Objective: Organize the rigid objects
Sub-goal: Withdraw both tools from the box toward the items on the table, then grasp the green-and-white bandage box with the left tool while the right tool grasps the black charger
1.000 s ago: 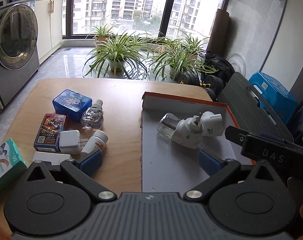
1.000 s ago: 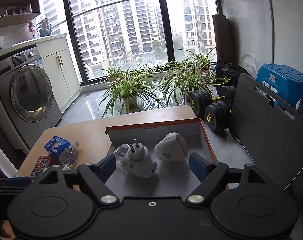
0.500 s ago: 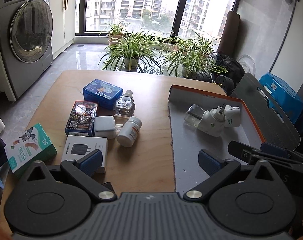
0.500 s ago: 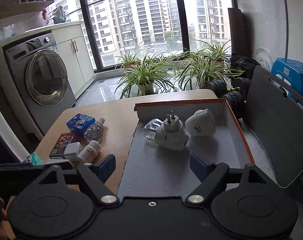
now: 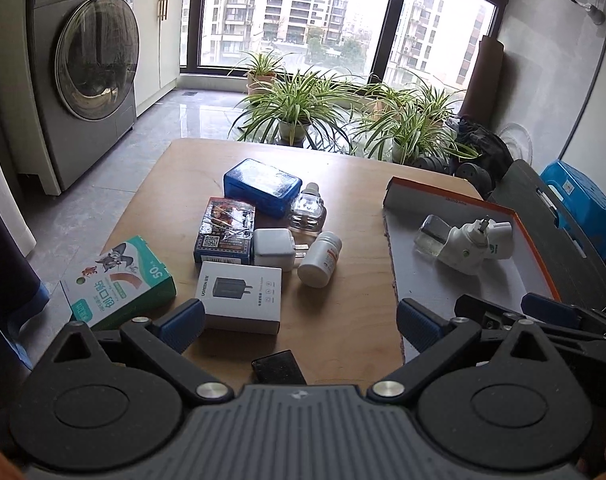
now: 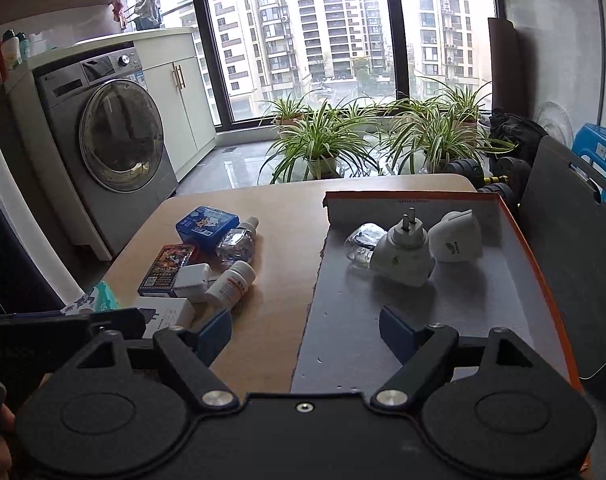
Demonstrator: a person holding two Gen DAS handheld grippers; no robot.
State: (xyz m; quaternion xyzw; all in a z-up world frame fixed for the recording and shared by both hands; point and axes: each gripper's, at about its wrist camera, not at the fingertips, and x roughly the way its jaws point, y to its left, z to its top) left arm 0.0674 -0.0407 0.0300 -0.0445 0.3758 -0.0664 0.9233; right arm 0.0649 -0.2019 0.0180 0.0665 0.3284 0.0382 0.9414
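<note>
Both grippers have drawn back from the table since a second ago, so more of the clutter now shows in each wrist view.

Seen from the left wrist, the wooden table point(image 5: 355, 292) carries, from nine o'clock round to three: a green box point(image 5: 119, 280) near the table's edge, a white charger box point(image 5: 243, 296) just beside it, a card box point(image 5: 225, 236) at eleven o'clock of that, a blue tin point(image 5: 263, 186) behind, a white charger cube point(image 5: 273, 248) touching the white pill bottle point(image 5: 319, 258), and a clear refill bottle point(image 5: 307, 212) at twelve o'clock of the pill bottle. A dark phone-like slab point(image 5: 279, 368) lies nearest the camera.

At three o'clock sits the orange-rimmed tray point(image 5: 537, 256), holding two white plug-in units point(image 5: 469, 240) side by side, one with a clear bottle attached.

The left gripper point(image 5: 301, 320) hovers above the table with jaws wide and nothing between them. The right gripper point(image 6: 305, 328) hangs over the tray's near edge, jaws likewise wide and empty.
</note>
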